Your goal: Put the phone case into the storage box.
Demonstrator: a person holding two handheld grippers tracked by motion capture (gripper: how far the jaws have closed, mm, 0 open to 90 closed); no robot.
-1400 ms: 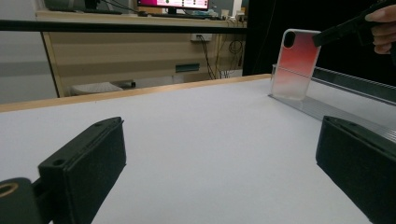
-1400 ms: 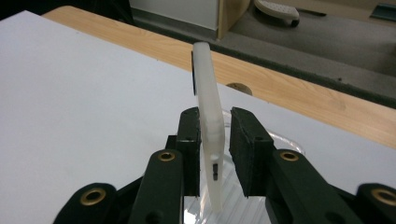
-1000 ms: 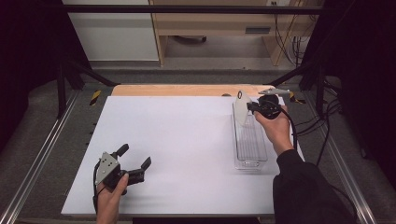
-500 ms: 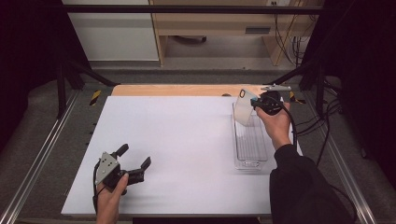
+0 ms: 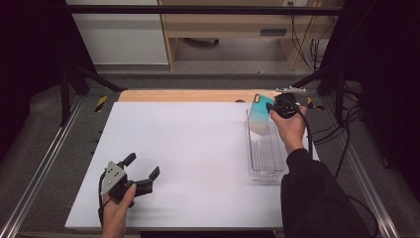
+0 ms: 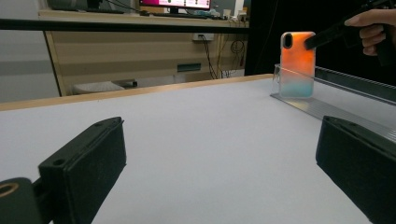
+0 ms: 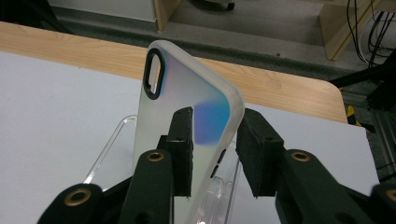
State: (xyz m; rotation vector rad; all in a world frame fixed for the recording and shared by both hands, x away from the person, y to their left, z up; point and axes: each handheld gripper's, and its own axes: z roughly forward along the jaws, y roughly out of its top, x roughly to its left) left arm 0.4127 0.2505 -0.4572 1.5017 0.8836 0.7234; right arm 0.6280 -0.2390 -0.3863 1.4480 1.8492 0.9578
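We saw the right claw at the far right of the worktop, with a phone case standing upright between its jaws over the far end of a clear tray. In the right gripper view the case sat between the two pads; the jaws had just been opening, and we could not tell whether the pads pressed it. The case's lower end reached down into the tray. The left claw lay at the near left, well apart from the tray, its jaws spread wide around nothing and resting just above the white sheet.
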